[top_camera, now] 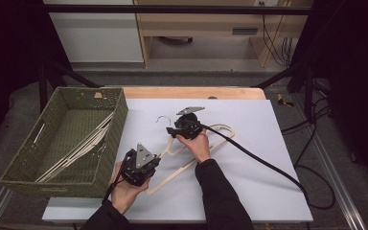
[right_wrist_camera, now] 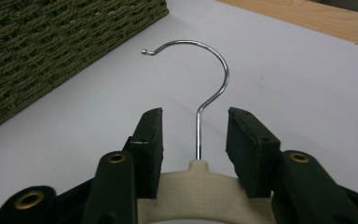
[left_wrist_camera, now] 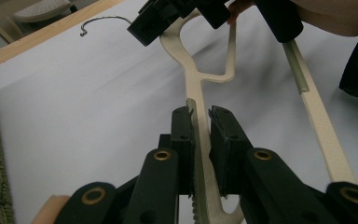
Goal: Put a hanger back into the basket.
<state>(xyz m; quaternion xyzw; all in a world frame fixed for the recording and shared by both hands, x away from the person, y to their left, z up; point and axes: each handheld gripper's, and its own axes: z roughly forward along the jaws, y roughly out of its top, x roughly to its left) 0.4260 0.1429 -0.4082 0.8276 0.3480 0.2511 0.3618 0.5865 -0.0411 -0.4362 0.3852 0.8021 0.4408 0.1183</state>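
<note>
Near bench [top_camera: 249, 143] centre, beside basket [top_camera: 24, 165]: cream hanger [top_camera: 184, 167] lying flat. Left tool [left_wrist_camera: 200, 126] clenched on one arm; right tool [right_wrist_camera: 193, 135] released, straddling hook neck [right_wrist_camera: 197, 135]. Probably light, stiff, slippery; best gripped at neck and arm.

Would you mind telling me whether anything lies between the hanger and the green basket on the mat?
Nothing visible does. The hanger lies on the white mat, gripped by the left hand-held gripper, and only bare mat separates it from the green basket.
</note>
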